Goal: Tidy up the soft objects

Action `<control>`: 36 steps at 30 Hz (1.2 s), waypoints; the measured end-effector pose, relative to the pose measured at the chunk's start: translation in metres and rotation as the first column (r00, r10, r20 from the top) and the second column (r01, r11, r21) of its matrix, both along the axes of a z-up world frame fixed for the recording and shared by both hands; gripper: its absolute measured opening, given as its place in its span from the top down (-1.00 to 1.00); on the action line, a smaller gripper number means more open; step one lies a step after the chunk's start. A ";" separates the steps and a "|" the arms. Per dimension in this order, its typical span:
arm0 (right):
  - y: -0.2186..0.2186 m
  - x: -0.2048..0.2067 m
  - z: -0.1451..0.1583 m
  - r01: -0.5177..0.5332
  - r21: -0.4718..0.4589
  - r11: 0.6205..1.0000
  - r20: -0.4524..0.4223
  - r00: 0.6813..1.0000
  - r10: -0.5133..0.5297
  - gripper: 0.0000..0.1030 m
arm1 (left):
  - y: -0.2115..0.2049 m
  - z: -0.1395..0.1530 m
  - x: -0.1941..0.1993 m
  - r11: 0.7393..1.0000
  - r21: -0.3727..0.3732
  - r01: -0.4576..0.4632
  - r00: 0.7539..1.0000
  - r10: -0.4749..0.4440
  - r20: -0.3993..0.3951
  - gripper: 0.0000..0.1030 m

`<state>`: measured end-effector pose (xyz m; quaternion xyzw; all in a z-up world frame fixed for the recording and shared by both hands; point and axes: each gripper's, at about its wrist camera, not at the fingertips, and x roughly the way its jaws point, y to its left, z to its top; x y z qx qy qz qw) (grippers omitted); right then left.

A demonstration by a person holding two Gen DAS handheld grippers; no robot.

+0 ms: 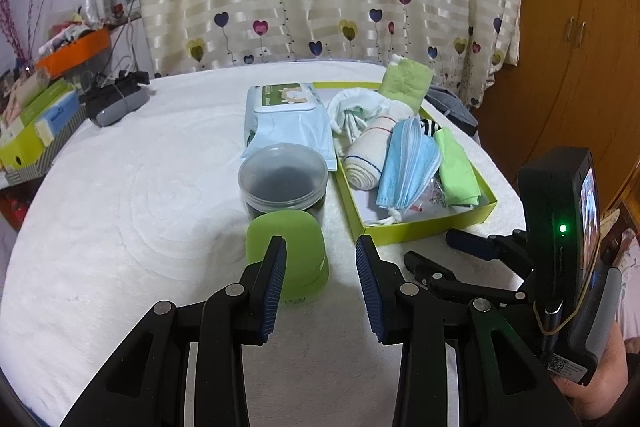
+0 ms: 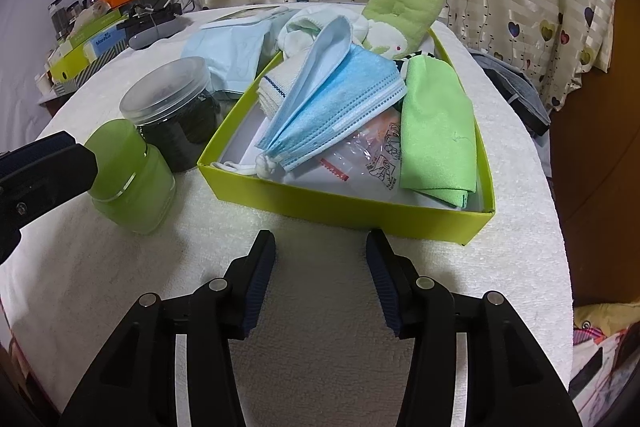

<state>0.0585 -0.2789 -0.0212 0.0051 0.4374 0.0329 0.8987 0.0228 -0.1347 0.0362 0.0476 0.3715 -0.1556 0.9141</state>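
I see the soft things piled in the yellow-green box point(image 2: 280, 193) on the white-towelled desk point(image 2: 320, 367). A bundle of blue face masks point(image 2: 340, 103) lies fanned across the middle, its knotted white ear loops hanging toward the near wall. To its right sits a folded light green cloth point(image 2: 438, 131); behind the masks a rolled white bandage point(image 1: 366, 159) with a blue stripe, a bunched white sock point(image 1: 360, 105) and a fluffy green towel point(image 2: 400, 11) propped at the far end. A clear plastic bag point(image 2: 372, 155) lies under the masks.

My left gripper point(image 1: 322, 247) has its jaws apart with nothing between them; the left pad stands in front of a green jar point(image 1: 292, 239), though I cannot tell whether it touches. Behind that jar is a clear-lidded jar point(image 1: 282, 179) of dark contents, and beyond it a wet-wipes pack point(image 1: 286, 119).

My right gripper point(image 2: 322, 241) hangs just before the box's near wall, jaws apart and empty over bare towel.
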 end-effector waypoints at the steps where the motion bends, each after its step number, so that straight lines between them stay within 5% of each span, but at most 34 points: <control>1: 0.000 0.000 0.000 0.000 0.000 1.000 0.000 1.000 0.000 0.05 | 0.000 0.000 0.000 1.000 0.000 0.002 1.000 -0.002 -0.001 0.32; 36: 0.001 0.000 0.000 0.000 -0.004 1.000 0.000 1.000 0.000 0.03 | -0.004 0.001 0.003 1.000 0.016 0.015 1.000 -0.015 -0.010 0.32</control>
